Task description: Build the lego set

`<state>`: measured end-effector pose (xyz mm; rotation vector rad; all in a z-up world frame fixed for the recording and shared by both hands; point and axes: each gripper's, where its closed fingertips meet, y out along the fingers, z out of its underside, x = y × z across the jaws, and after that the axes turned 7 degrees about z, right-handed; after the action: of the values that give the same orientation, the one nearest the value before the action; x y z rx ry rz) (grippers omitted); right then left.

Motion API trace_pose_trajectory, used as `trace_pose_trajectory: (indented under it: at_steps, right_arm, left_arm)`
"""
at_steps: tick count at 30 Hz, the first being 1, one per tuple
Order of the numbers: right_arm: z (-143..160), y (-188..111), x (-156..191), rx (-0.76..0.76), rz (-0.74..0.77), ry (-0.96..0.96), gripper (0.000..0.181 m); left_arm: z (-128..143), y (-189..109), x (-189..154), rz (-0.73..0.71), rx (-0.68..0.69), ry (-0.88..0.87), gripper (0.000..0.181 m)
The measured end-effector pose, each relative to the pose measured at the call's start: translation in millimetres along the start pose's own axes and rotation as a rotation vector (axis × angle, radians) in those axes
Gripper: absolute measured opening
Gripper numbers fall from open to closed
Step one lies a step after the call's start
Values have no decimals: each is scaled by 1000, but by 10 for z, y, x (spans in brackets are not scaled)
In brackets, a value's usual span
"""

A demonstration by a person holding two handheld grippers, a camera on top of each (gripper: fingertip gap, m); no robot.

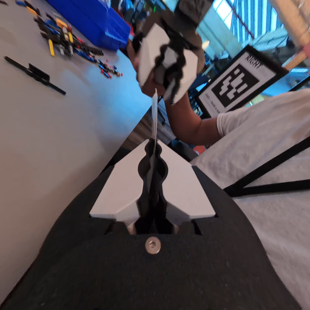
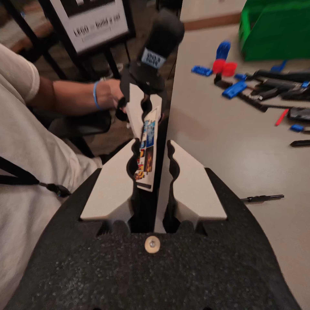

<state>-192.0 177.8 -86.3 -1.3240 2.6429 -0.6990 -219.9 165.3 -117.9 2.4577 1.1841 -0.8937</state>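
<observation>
My left gripper point(image 1: 154, 141) is shut on a thin sticker sheet point(image 1: 155, 115), seen edge-on and held in the air beside the table edge. In the right wrist view the sheet point(image 2: 148, 151) shows blue, orange and black printed patches. It stands between the spread fingers of my right gripper point(image 2: 153, 141), which is open and not pinching it. The left gripper also shows there point(image 2: 145, 120), clamping the sheet's far end. The right gripper appears in the left wrist view point(image 1: 163, 88) at the sheet's top. Loose lego pieces point(image 1: 63, 36) lie on the table point(image 1: 58, 134).
Blue, black and red pieces point(image 2: 268, 87) and a black axle point(image 2: 263, 198) lie on the table. A blue bin point(image 1: 94, 21) and a green bin point(image 2: 275, 30) stand at the back. A framed sign point(image 1: 234, 87) stands beside the table. The person's white shirt point(image 2: 25, 167) is close. Left tips to right tips: about 5 cm. It is some 15 cm from my right tips to the black axle point(image 2: 263, 198). The left camera catches it too, in the left wrist view point(image 1: 36, 70).
</observation>
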Motion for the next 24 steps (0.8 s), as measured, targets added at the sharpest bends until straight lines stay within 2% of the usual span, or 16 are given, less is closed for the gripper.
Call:
trace_pose_trajectory:
  at_steps: [5,8,11,12,15,17,21,24]
  right_arm:
    - [-30,-95,162,-102,131,-49,46]
    - [-15,-143,242,-93,180,-95,48]
    - [22,-184,204,-64,225,-134,54]
    - [19,-187,199,-76,215,-121,50]
    - [91,-90,317,-71,44,-19,42]
    - [207,26,327,-19,-20,22,38]
    - [375,208,471,89,-163,67,30]
    - [437,289,465,121,-153,47,16]
  left_arm:
    - [-101,-56,-27,-2,-89,-10,0]
    - [-69,-94,-56,8,-40,3,0]
    - [41,-130,-71,26,116,-6,0]
    - [115,-131,-75,27,199,-11,0]
    - [315,-113,-81,3,458,61,0]
    - [373,-79,-82,-14,582,123,0]
    - [414,-24,-30,-49,743,167,0]
    - [417,27,-38,-33,790,180,0]
